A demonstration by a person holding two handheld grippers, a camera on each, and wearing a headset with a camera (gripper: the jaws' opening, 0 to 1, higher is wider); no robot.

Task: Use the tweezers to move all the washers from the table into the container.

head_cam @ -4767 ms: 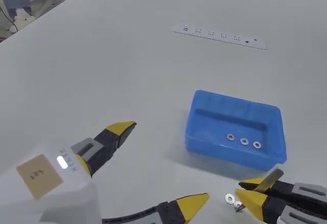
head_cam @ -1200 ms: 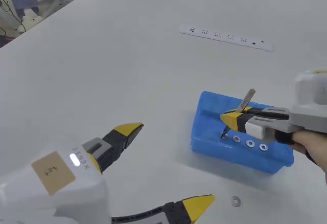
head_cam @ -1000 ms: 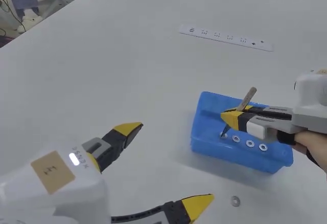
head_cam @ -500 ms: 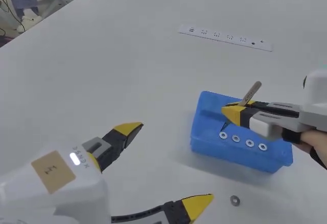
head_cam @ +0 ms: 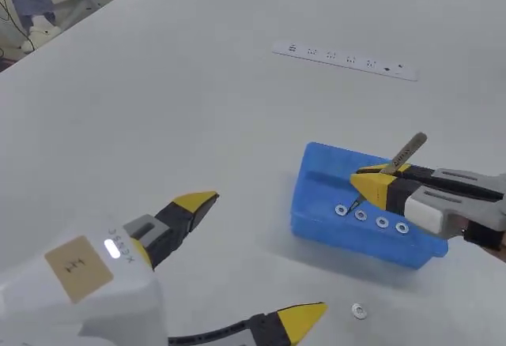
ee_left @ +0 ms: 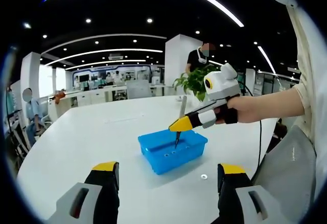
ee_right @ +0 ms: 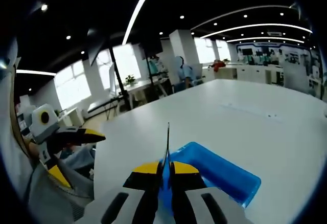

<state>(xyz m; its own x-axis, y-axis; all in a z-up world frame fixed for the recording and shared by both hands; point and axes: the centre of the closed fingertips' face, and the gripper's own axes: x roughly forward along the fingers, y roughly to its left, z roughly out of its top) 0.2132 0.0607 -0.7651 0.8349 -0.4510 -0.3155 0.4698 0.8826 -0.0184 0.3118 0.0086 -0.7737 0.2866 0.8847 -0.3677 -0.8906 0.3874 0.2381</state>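
A blue container sits on the white table with several washers in a row on its floor. One washer lies loose on the table in front of it. My right gripper is shut on the tweezers, whose tips point down into the container just above the row. The right gripper view shows the tweezers sticking out from between the shut jaws, over the container. My left gripper hovers open at the lower left, well apart from the container and the loose washer.
A white power strip lies flat at the far side of the table. A person's hand holds the right gripper. Chairs and a person's legs stand beyond the table's far left corner.
The tweezers lifted a washer from the table into the container and dropped it at the left end of the row. The right gripper has since drawn back to the right.
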